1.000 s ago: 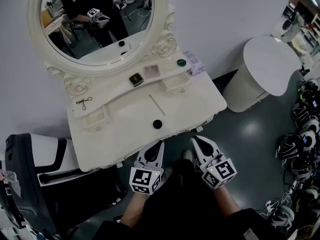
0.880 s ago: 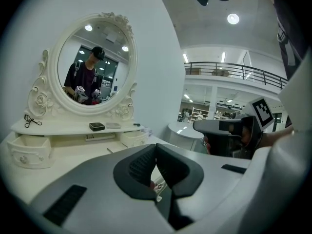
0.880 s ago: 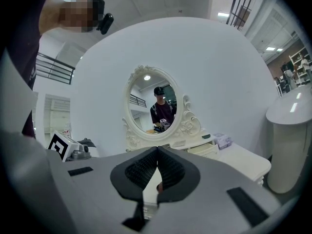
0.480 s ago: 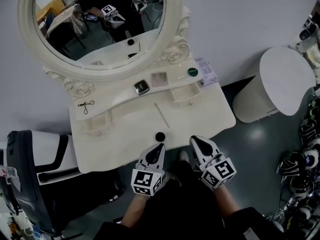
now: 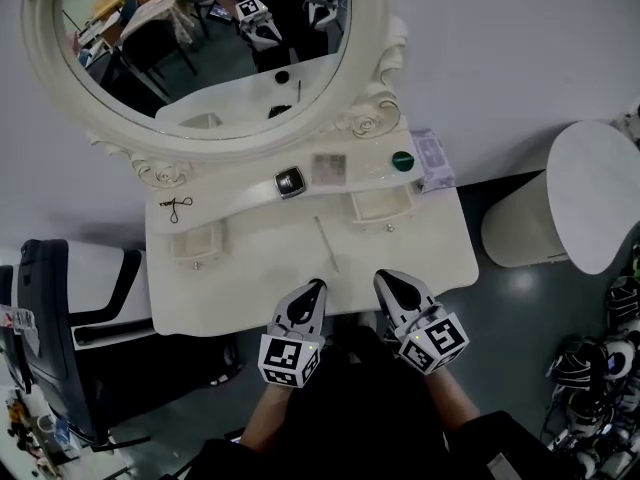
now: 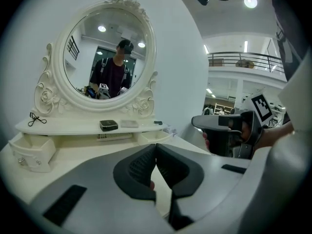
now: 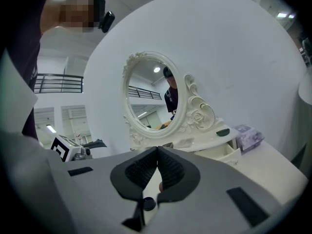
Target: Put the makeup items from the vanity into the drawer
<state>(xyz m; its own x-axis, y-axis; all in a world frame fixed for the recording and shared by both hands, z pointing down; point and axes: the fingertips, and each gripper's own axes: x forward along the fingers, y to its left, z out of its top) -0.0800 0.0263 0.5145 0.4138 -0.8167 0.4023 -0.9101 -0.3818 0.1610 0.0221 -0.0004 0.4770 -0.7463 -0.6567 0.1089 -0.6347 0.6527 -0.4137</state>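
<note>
Room: I see a dark grey floor point(image 5: 520, 308) and a plain pale wall point(image 5: 500, 48) behind the furniture; a heap of black and white gear point(image 5: 600, 368) lies on the floor at the right edge.
Counter: a cream vanity point(image 5: 250, 278) set against the wall, its front surface mostly bare, with a raised shelf point(image 5: 240, 194) along the back.
Mirror: an oval glass point(image 5: 190, 48) in a carved cream frame, upright on the shelf, and both my tools show in it.
Side table: round and white point(image 5: 590, 203), right of the counter and apart from it.
Chair: black and white point(image 5: 70, 308), just beside the counter's left end.
Drawers: a left drawer point(image 5: 195, 240) and a right drawer point(image 5: 383, 205) under the shelf, both pulled out.
Left tool point(image 5: 320, 285): over the counter's front edge, jaws pressed together, nothing in them.
Right tool point(image 5: 380, 277): beside it at the same edge, jaws also together and empty.
Purple packet point(image 5: 433, 160): at the shelf's right end.
Makeup on the shelf: black compact point(image 5: 289, 182), clear palette point(image 5: 328, 168), green pot point(image 5: 402, 161), eyelash curler point(image 5: 176, 206).
Thin stick point(image 5: 326, 243): lying on the front surface, between the drawers.
</note>
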